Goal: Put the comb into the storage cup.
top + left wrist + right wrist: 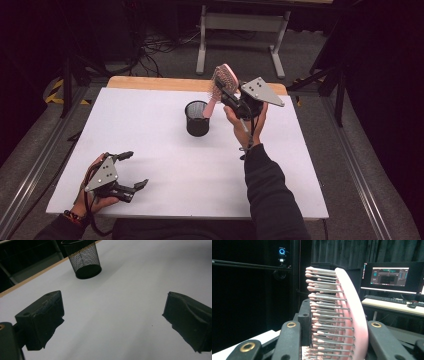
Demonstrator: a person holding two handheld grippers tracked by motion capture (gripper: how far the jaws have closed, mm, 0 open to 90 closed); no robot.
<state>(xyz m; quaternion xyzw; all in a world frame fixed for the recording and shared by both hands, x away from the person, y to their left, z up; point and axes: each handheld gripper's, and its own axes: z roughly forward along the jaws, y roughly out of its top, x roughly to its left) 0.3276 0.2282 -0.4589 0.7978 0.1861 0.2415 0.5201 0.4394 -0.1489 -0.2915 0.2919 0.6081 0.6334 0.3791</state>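
Just one hairbrush (221, 82) – one mesh cup (197, 118)

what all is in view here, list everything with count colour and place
hairbrush: 1, pink with pale-tipped bristles, held up in the air above and right of the cup, handle slanting down towards it
mesh cup: 1, black, upright near the middle of the table
table: 1, white top with a wooden far edge
metal frame: 1, grey, on the floor beyond the table
monitor: 1, lit screen, on a desk in the background of the right gripper view
keyboard: 1, dark, below that monitor
left gripper: 1, black, near left corner of the table, jaws open
right gripper: 1, black, raised, shut on the hairbrush
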